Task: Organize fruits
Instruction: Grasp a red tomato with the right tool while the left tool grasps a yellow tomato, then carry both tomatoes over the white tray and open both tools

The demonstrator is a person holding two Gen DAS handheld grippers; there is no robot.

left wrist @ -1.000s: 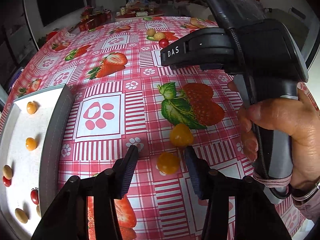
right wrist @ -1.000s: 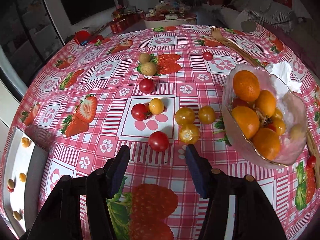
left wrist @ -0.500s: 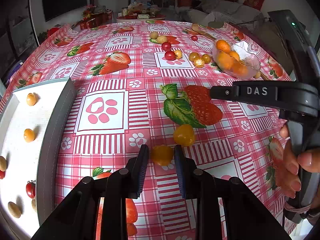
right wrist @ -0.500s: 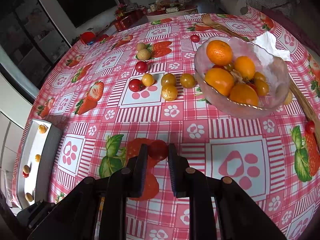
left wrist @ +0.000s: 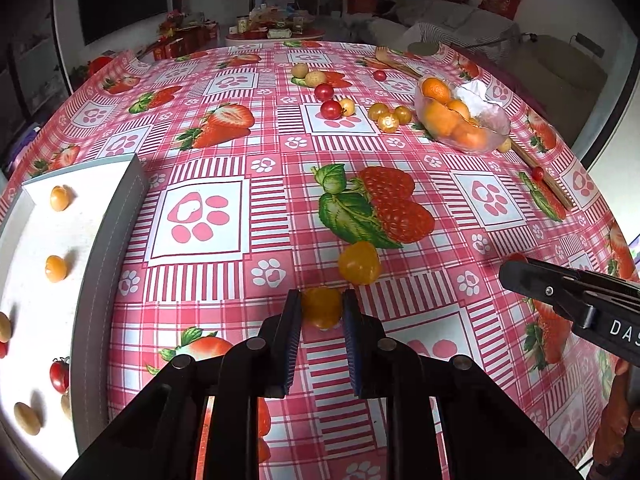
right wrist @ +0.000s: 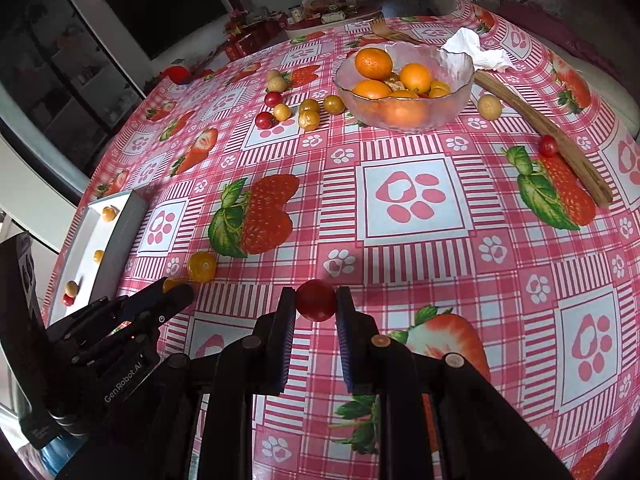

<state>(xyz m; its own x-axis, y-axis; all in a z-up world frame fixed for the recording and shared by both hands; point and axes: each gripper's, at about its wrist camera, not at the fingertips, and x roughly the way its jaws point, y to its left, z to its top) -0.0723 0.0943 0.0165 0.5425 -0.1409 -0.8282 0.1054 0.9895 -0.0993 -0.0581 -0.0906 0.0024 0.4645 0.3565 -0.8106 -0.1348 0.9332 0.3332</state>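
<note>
My left gripper point(left wrist: 321, 312) is shut on a yellow cherry tomato point(left wrist: 322, 307) just above the tablecloth, near the front edge. A second yellow tomato point(left wrist: 359, 262) lies just beyond it. My right gripper point(right wrist: 315, 304) is shut on a red cherry tomato point(right wrist: 315, 300) and holds it above the cloth. The left gripper also shows at the lower left of the right wrist view point(right wrist: 172, 298). A white tray point(left wrist: 24, 280) with several small tomatoes sits at the left. A glass bowl point(right wrist: 456, 96) of oranges stands at the far side.
A cluster of red and yellow cherry tomatoes point(left wrist: 360, 110) lies left of the bowl. A wooden fork point(right wrist: 540, 124) and a crumpled tissue point(right wrist: 476, 54) lie right of the bowl, with a red tomato point(right wrist: 548, 146) and a yellow fruit point(right wrist: 490, 107) by the fork.
Both grippers closed from open onto their tomatoes: left on the yellow one, right on the red one. The right gripper drew back from the far cluster toward the near table edge.
</note>
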